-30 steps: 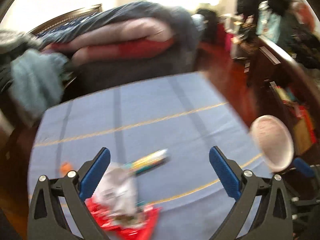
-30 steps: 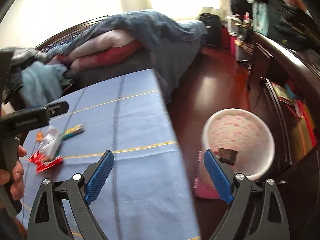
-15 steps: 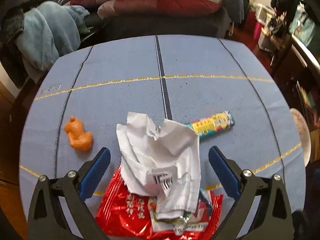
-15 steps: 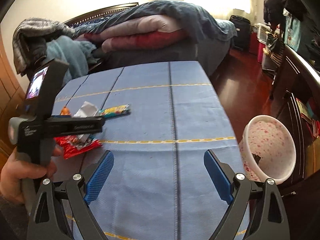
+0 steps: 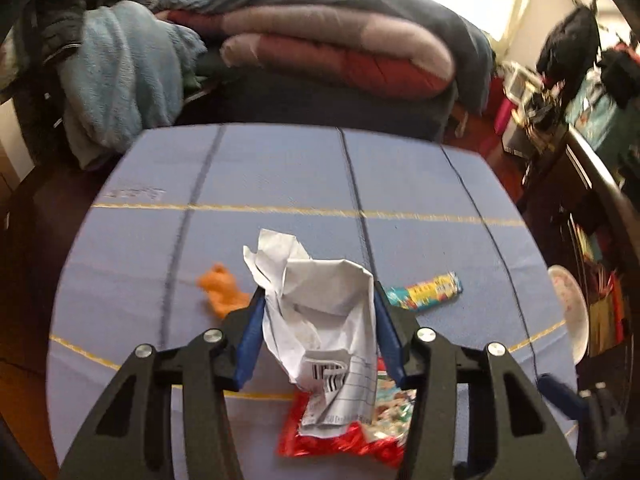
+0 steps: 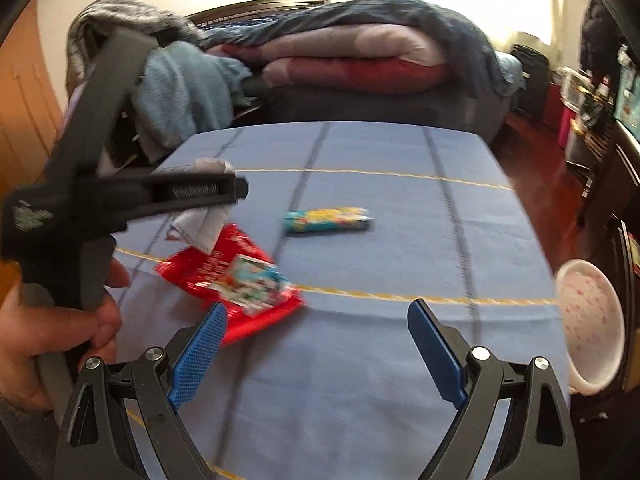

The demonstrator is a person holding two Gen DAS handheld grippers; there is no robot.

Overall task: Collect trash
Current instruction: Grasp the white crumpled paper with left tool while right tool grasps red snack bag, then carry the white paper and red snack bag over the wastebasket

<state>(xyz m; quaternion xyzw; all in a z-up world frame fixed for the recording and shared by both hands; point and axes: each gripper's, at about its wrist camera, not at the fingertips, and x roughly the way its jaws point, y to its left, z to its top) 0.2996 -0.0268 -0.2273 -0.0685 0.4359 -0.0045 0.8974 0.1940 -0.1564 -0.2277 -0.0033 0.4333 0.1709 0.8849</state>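
Blue tablecloth (image 5: 420, 176): orange scrap (image 5: 221, 287), candy tube (image 5: 427, 291), red wrapper (image 5: 344, 438).

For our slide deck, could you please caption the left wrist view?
Left gripper shut on crumpled paper above red wrapper.

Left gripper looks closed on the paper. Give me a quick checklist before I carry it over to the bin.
1. Left gripper shut on crumpled paper: ok, both blue pads press its sides.
2. Paper clear of the red snack wrapper: cannot tell, its lower edge overlaps the wrapper.
3. Right gripper free: ok, open and holding nothing.
4. Pink-speckled bin in sight: ok, off the table's right edge, mouth open.
5. Remaining trash located: ok, candy tube and orange scrap lie on the blue tablecloth.
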